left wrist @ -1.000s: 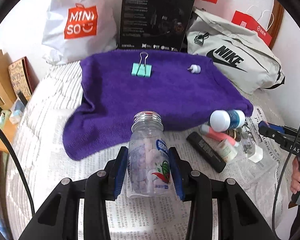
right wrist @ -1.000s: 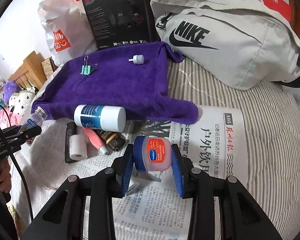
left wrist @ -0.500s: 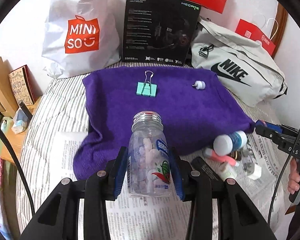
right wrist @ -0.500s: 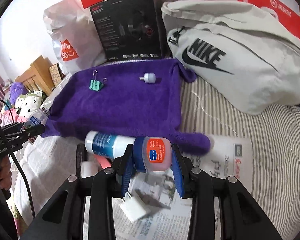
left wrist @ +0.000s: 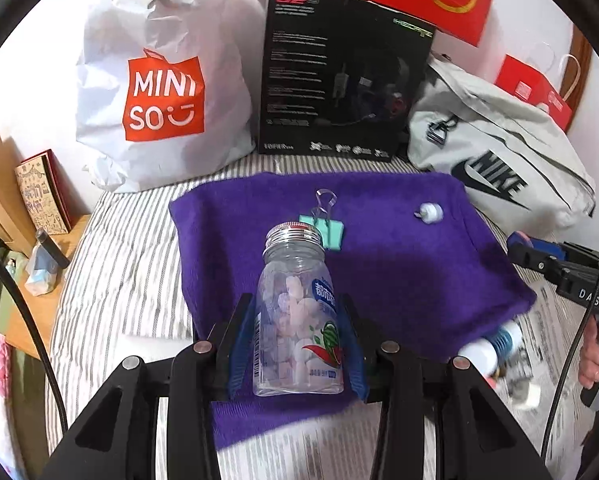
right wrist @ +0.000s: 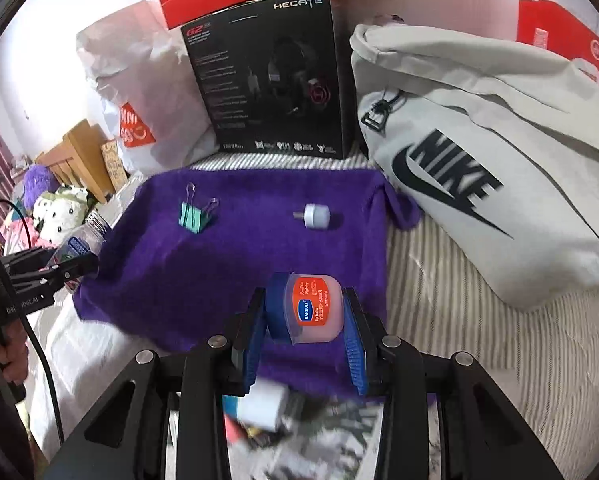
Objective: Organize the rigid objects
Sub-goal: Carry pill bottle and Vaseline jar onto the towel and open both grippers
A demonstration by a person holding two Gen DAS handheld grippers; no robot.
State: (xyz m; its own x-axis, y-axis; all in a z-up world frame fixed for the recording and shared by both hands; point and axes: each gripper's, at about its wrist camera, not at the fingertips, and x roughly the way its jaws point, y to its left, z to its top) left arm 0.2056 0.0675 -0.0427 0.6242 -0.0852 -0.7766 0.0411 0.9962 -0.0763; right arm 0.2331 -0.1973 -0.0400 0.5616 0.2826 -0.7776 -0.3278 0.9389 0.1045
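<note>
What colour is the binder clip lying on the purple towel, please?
The binder clip is mint green with clear-looking wire handles; it shows best in the right wrist view.

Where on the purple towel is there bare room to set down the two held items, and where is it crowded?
The purple towel is bare between the green clip and the small white cap, and across its near half. The left claw holds the candy bottle; the right claw holds the balm jar. The newspaper pile below is crowded.
</note>
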